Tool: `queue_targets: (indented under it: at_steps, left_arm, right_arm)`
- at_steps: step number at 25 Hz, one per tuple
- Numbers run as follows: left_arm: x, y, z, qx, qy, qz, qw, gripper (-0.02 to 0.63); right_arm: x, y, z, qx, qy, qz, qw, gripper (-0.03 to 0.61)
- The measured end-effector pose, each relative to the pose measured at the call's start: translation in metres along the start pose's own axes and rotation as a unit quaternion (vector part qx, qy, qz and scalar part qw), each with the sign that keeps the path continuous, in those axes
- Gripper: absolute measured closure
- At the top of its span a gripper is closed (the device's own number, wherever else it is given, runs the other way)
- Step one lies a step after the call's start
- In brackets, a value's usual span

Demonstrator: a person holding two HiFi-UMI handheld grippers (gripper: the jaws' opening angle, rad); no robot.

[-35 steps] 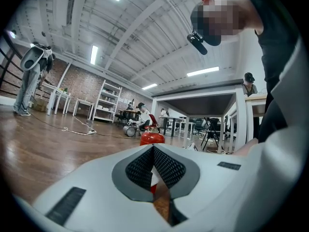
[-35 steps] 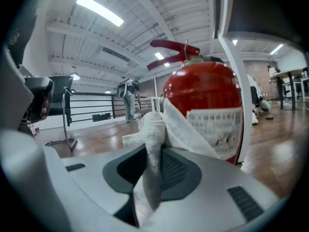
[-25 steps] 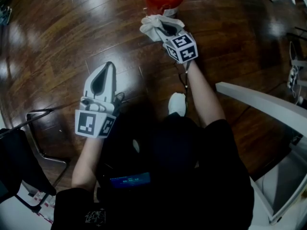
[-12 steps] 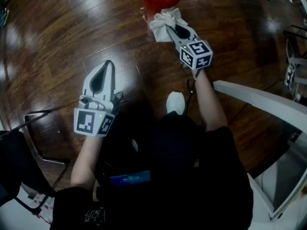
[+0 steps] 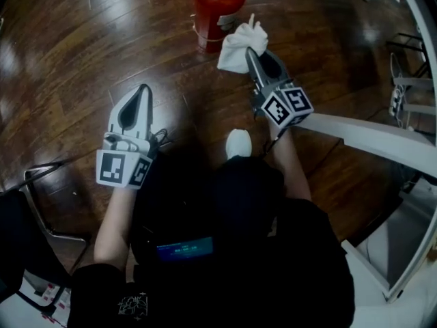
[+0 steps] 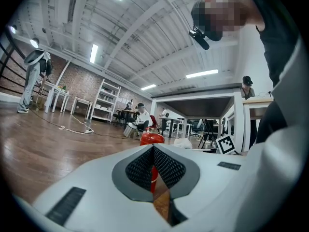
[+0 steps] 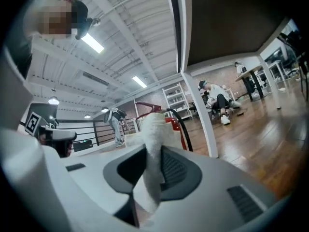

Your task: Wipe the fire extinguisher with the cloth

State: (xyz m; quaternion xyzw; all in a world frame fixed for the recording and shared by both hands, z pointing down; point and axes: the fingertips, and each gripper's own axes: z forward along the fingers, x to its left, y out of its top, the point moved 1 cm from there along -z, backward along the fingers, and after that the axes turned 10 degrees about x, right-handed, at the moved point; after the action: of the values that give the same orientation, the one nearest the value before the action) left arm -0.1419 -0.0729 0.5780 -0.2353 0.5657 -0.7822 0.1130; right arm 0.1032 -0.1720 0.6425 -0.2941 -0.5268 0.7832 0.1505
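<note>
We see the right gripper (image 5: 250, 50) clamped on the white cloth (image 5: 237, 45). In the right gripper view the cloth runs up between both jaws and bunches out past the tips. The red fire extinguisher (image 5: 216, 8) stands upright on the dark wooden floor (image 5: 68, 60), at the top of the head view and ahead of the person. The cloth hangs just beside its lower right side, and we cannot tell whether the two touch. In the right gripper view the extinguisher's body and black hose sit right behind the cloth. The left gripper (image 5: 141, 89) is held low over the floor, well apart from the extinguisher and to its lower left. It points roughly toward the extinguisher, which shows in the left gripper view through the gap behind the jaws. Its jaws meet at the tips with nothing between them. A white shoe (image 5: 237, 143) sits on the floor between the two arms. A white table edge (image 5: 369, 134) runs along the right, next to the right gripper's marker cube.
</note>
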Motion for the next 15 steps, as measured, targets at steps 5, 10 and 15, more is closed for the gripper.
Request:
queue_targets:
  at_steps: [5, 10, 15]
  left_arm:
    - [0.006, 0.006, 0.001, 0.001, 0.0, 0.021, 0.9998, 0.612]
    - [0.013, 0.054, -0.006, 0.011, 0.013, 0.035, 0.9993, 0.612]
    - [-0.025, 0.159, -0.045, 0.038, 0.005, 0.028, 0.9989, 0.612]
  right_arm:
    - [0.024, 0.004, -0.041, -0.017, 0.002, 0.012, 1.0, 0.486]
    - [0.028, 0.035, -0.087, 0.0, -0.02, 0.001, 1.0, 0.486]
    - [0.063, 0.112, -0.159, 0.054, -0.046, -0.003, 0.997, 0.485]
